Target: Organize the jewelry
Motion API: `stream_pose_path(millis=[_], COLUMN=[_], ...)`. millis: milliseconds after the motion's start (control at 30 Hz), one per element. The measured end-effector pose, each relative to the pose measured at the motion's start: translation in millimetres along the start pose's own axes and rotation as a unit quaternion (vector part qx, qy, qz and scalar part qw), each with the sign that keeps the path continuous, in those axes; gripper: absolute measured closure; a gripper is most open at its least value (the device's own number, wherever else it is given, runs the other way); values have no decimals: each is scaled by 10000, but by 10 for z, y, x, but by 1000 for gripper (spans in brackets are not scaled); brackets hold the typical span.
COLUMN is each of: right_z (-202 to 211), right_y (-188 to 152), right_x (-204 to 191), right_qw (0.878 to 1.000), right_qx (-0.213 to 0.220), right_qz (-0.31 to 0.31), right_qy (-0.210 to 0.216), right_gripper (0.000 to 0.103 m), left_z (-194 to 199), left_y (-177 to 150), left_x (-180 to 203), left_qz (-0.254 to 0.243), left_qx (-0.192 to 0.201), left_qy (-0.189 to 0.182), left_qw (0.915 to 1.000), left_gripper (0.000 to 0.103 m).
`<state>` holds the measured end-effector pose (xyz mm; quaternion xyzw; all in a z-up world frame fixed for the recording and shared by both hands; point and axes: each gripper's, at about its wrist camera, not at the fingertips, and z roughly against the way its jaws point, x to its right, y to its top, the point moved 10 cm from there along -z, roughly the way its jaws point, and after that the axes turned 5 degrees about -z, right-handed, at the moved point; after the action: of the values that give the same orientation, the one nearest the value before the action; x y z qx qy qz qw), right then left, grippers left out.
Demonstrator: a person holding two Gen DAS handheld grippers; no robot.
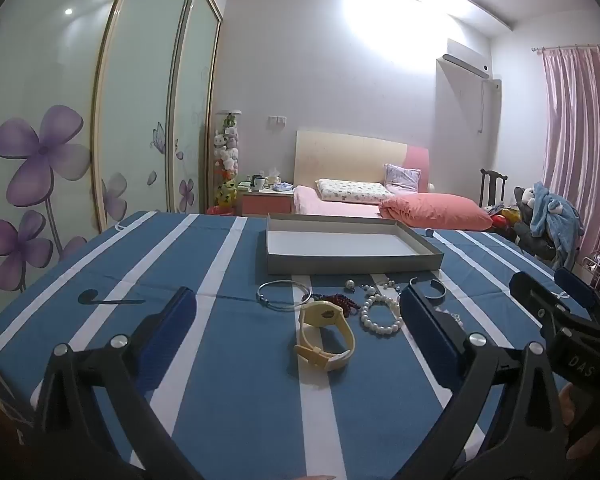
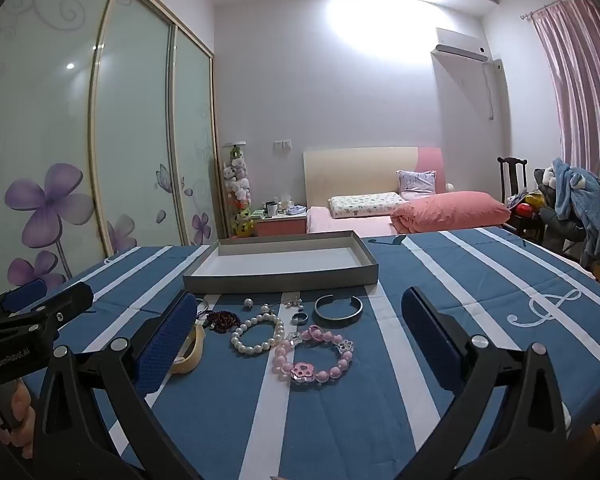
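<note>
Yellow watch, pearl bracelet, grey tray behind, striped cloth

Blue stripes, pastel jewelry

The tablecloth is blue with white stripes; the tray grey outside, white inside; one bracelet pearl-white, another pink-beaded; the watch pale yellow; the finger pads dark blue.
</note>
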<state>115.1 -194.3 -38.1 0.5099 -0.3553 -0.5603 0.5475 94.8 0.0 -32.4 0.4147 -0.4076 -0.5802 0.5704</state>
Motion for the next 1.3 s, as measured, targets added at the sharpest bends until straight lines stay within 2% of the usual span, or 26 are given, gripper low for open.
stream_pose_path(millis=[1300], right_z=[-33], right_y=[-15], right_x=[-18], right_qw=[10000], right_qx=[-34], right_qz=[20], right_qy=[-7], right_gripper=[2], left_z=[-31], left_y=[-23], left_x=[-58], left_qz=[62], left_qx=[-18], left_qy=[13], left_qw=[10000], left_gripper=[4])
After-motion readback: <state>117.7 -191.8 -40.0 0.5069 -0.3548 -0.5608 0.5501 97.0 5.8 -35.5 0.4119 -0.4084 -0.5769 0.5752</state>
